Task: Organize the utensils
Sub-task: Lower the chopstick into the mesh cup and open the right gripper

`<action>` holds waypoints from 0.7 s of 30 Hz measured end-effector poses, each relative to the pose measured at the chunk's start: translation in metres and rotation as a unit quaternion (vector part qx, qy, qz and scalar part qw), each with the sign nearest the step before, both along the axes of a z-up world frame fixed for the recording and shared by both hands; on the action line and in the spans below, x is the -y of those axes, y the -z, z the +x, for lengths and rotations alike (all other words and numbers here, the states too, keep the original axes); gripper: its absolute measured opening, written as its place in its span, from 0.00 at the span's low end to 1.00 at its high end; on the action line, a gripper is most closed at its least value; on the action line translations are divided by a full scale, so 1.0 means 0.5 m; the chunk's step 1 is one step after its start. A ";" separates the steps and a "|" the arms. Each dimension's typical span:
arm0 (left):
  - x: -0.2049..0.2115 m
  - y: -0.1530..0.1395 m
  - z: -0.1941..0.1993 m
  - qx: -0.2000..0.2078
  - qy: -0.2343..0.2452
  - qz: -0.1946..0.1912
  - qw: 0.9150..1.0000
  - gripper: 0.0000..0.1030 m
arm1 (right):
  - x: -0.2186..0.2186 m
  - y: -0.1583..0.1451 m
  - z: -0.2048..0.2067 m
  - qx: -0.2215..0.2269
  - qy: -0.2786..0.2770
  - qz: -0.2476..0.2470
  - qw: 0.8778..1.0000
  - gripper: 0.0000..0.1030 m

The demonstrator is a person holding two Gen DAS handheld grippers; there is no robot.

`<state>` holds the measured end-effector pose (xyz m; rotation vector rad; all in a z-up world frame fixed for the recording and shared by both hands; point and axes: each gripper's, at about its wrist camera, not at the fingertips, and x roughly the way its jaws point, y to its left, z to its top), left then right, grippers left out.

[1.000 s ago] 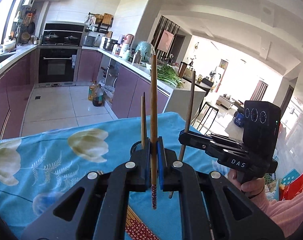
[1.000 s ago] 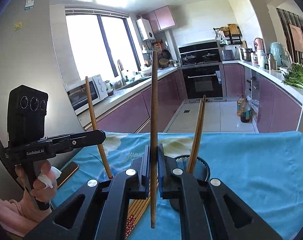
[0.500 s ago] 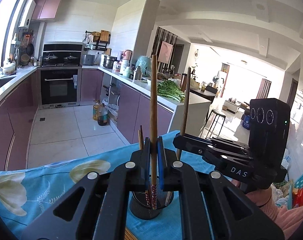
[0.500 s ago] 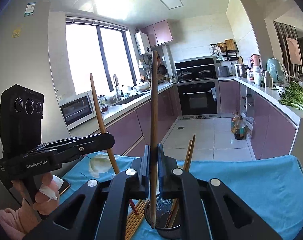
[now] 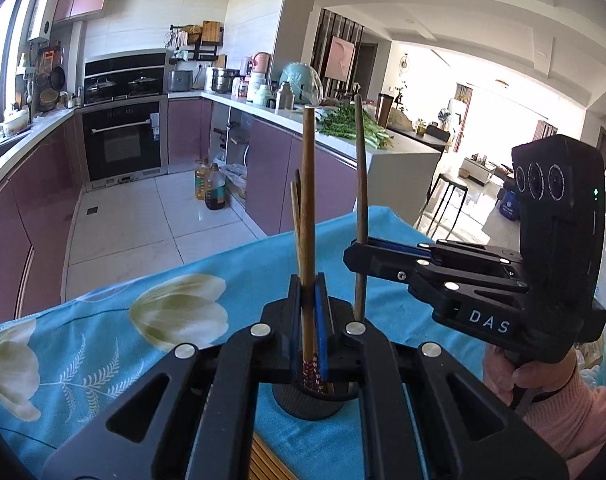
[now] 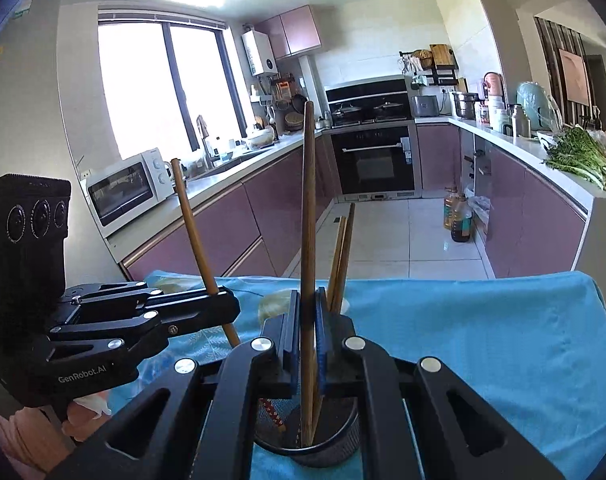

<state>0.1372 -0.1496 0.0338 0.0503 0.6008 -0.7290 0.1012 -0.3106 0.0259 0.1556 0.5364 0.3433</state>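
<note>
Right wrist view is showing each tool gripping one chopstick over the holder, risking collision or tipping

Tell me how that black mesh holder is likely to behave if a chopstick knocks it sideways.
The holder looks like thin mesh, so probably light and easy to shove along the cloth. Two chopsticks already lean on its far rim, high above it, so it may tip that way. The chopstick in the right gripper looks stiff, so a bump would likely carry straight into the rim.
</note>
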 end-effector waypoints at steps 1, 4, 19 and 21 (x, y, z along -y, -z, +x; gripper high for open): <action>0.000 0.009 0.005 -0.007 0.003 0.002 1.000 0.07 | -0.001 0.007 0.002 -0.010 -0.002 -0.002 1.000 0.06; 0.003 0.030 0.016 -0.021 0.006 0.011 1.000 0.07 | -0.005 0.027 0.014 -0.039 0.000 -0.012 0.999 0.06; 0.010 0.074 0.052 -0.047 -0.013 0.022 0.999 0.11 | -0.014 0.067 0.057 -0.072 0.012 0.001 0.997 0.14; 0.005 0.075 0.051 -0.043 -0.018 0.021 0.999 0.11 | -0.022 0.067 0.057 -0.070 0.007 -0.003 0.998 0.15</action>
